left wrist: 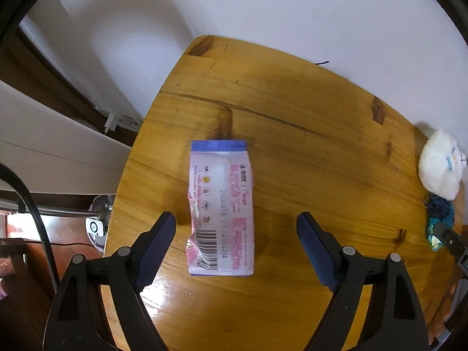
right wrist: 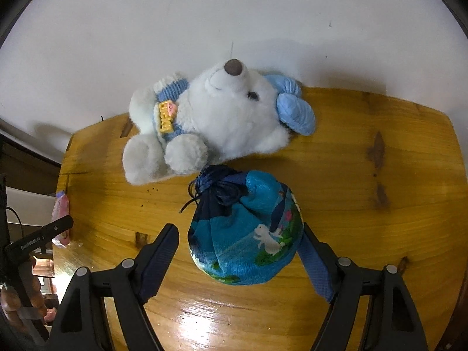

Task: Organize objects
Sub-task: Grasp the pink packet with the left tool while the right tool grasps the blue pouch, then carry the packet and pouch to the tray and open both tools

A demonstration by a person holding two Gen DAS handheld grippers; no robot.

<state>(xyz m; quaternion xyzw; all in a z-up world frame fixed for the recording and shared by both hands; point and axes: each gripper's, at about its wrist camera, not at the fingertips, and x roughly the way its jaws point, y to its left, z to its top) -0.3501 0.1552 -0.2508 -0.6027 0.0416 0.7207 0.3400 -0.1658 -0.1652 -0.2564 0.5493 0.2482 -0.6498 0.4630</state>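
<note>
A pink and white packet [left wrist: 222, 207] with a blue top band and a barcode lies flat on the wooden table [left wrist: 307, 111]. My left gripper [left wrist: 237, 225] is open and straddles the packet's near half without clamping it. In the right wrist view a blue drawstring pouch [right wrist: 245, 228] with a white rabbit print sits between the fingers of my open right gripper [right wrist: 239, 237]; the right finger [right wrist: 314, 260] is close against it. A white plush bear [right wrist: 216, 120] with blue ears lies just behind the pouch, by the wall.
The bear [left wrist: 440, 166] and pouch [left wrist: 438, 222] show at the right edge of the left wrist view. The packet [right wrist: 60, 219] and the left gripper's body [right wrist: 38, 241] show at the far left of the right wrist view. A white wall backs the table; its left edge drops to furniture and cables.
</note>
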